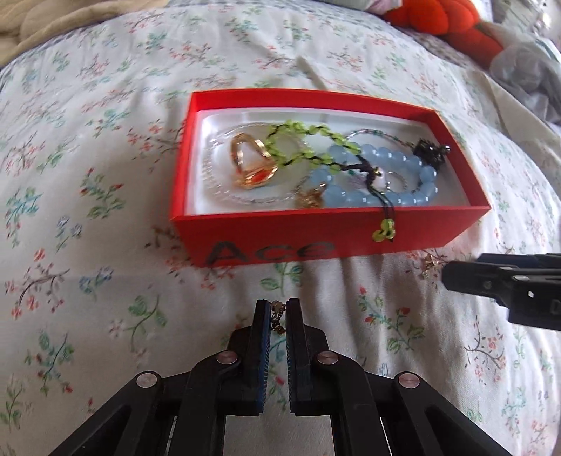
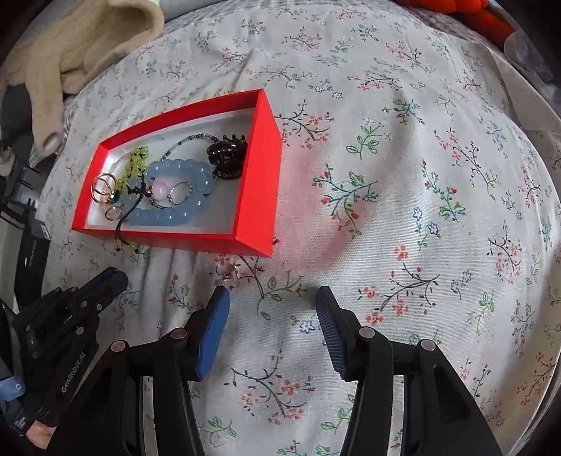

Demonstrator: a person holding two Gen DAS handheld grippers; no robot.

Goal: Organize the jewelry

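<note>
A red box point(image 1: 266, 242) marked "Ace" lies on the floral bedspread and holds a gold ring point(image 1: 252, 165), a green bead bracelet point(image 1: 308, 143), a blue bead bracelet point(image 1: 392, 175) and a black hair claw point(image 1: 429, 151). My left gripper point(image 1: 277, 308) is shut on a small gold chain earring point(image 1: 278, 317), in front of the box. A second small gold piece point(image 1: 428, 265) lies on the bedspread by the box's right front corner; it also shows in the right wrist view point(image 2: 231, 272). My right gripper point(image 2: 271, 298) is open and empty just behind that piece, beside the box point(image 2: 259, 196).
The floral bedspread point(image 2: 403, 210) spreads to the right of the box. A cream knitted blanket point(image 2: 70, 52) lies at the back left. An orange plush point(image 1: 448, 24) and grey cloth lie at the back right. Dark items point(image 2: 31, 245) sit at the bed's left edge.
</note>
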